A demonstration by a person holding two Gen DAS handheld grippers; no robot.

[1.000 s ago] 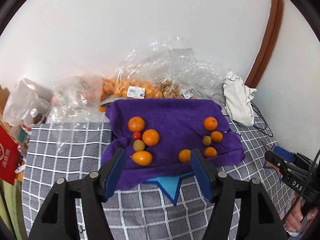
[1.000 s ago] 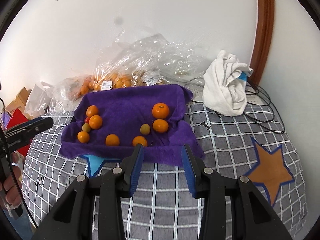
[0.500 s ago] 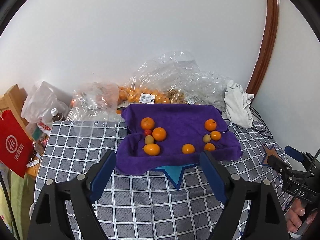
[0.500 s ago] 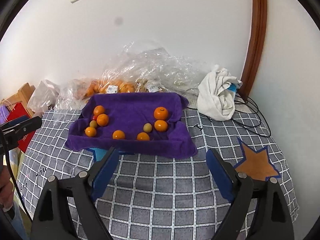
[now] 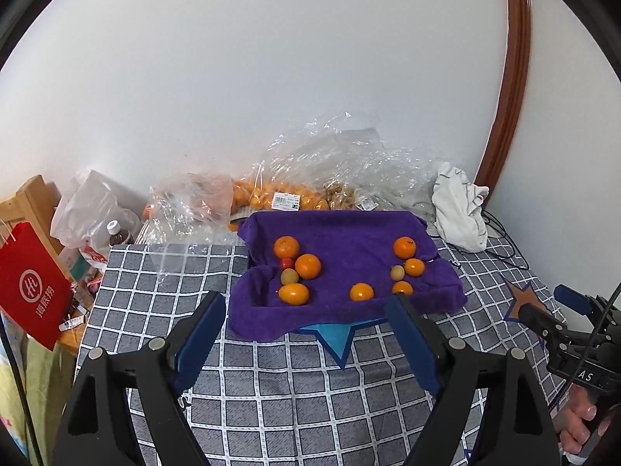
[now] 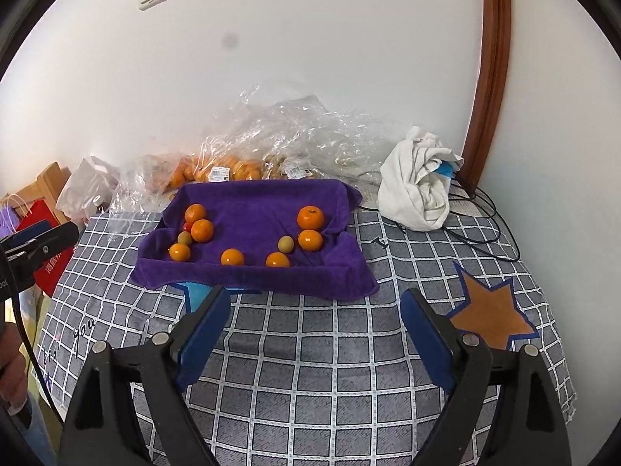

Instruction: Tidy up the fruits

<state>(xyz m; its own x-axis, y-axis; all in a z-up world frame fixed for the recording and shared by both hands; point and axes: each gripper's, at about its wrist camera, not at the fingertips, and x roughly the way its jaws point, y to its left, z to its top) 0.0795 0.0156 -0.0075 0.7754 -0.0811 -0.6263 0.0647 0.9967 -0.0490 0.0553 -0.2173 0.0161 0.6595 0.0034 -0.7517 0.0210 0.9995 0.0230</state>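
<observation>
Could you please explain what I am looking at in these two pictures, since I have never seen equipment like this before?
There is no robot here. A person holds a hand-held two-finger gripper in each hand, and each gripper carries a wide-angle camera looking forward along its fingers. One picture comes from the left gripper, the other from the right gripper. Each also catches the other gripper at its edge. The black arms with blue pads at the bottom are the fingers. Both grippers have just been opening; they stand open with nothing between the pads.

Ahead lies a grey checked cloth with star patches. On it sits a purple towel holding small fruits: oranges, two greenish ones and one small red one, in a left and a right cluster. Behind are plastic bags of fruit and a crumpled white cloth.
</observation>
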